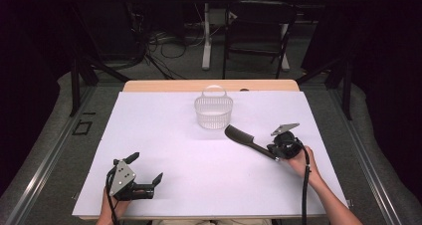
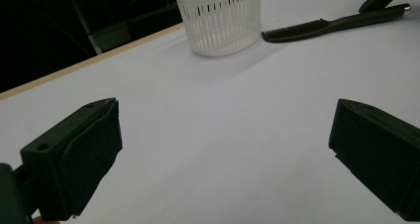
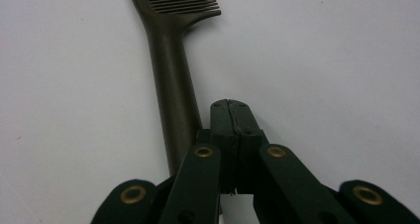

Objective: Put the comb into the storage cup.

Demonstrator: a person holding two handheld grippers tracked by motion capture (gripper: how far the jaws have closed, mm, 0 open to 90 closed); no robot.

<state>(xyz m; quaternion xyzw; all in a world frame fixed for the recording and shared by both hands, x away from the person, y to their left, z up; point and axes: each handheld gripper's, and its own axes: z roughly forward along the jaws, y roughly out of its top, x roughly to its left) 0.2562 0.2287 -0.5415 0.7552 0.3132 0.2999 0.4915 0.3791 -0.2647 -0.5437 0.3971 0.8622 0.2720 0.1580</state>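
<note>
Room lies open all round the single white basket (image 1: 214, 112), which stands near the far edge of the white table sheet (image 1: 164, 135); what it holds cannot be told. One dark comb (image 1: 244, 136) lies just right of the basket. The right gripper (image 1: 276, 150) is closed, jaws pressed together beside the comb's handle. The left gripper (image 1: 145, 171), well nearer than the basket, gapes empty.

You have a dark comb (image 3: 171, 80) of smooth, faintly glossy plastic, a white basket (image 2: 220, 21) of slotted matt plastic, and a tabletop (image 1: 189, 150) under a smooth, matt white sheet with a pale wood edge. Your gripper jaws look like matt black plastic with brass-coloured rivets.
</note>
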